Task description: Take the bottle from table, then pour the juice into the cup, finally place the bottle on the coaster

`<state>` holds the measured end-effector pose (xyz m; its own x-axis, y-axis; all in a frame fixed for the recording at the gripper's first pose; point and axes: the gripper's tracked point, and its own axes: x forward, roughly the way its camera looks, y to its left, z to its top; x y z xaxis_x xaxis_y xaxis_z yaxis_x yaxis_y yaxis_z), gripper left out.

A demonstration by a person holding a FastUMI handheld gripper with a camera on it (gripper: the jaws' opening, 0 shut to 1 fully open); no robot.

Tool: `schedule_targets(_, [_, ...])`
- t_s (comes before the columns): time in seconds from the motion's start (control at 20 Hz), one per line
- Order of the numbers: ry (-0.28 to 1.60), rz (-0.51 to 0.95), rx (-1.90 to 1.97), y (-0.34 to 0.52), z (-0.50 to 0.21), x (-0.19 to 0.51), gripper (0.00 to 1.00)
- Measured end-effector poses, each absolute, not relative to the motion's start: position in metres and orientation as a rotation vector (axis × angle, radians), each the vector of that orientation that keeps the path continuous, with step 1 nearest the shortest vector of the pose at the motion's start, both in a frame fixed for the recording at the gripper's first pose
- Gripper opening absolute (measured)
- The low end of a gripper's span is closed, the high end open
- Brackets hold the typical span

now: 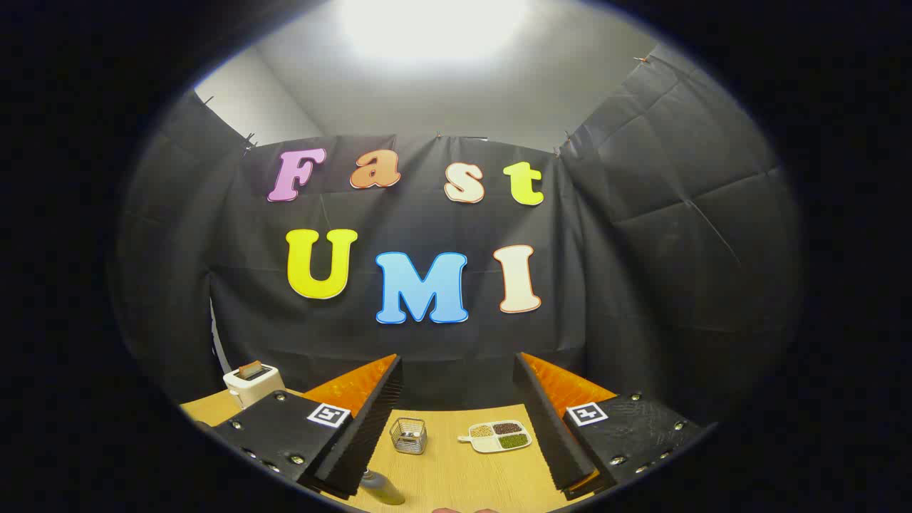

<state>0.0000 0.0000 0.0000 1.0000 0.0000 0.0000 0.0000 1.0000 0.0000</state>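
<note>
Fingers (456,427): 2, black ribbed pads with orange backs, spread wide apart, nothing held between them; each mount carries a square marker tag. Bottle (381,487): grey, only its upper part seen, just beside the left finger's (360,434) inner base, low between the fingers, not touched by either. Desk (463,470): light wood grain, lit evenly. Wire basket (409,435): small, square, standing on the desk ahead between the fingers, something small inside, too small to tell. Divided dish (496,436): white, 3 compartments with tan, dark and green contents, near the right finger (548,427). Toaster (250,382): white, with toast in its slot, beyond the left finger. Room: black cloth walls (677,235), pale ceiling with a bright light (434,28).
</note>
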Motion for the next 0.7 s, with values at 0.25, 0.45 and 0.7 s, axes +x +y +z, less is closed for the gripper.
schedule_targets(0.25, [0.011, 0.006, 0.034, -0.006, 0.0, -0.003, 0.95])
schedule_targets(0.45, [-0.002, 0.027, 0.032, 0.001, 0.003, -0.003, 0.95])
schedule_targets(0.7, [0.014, 0.031, 0.069, 0.006, -0.001, -0.001, 0.95])
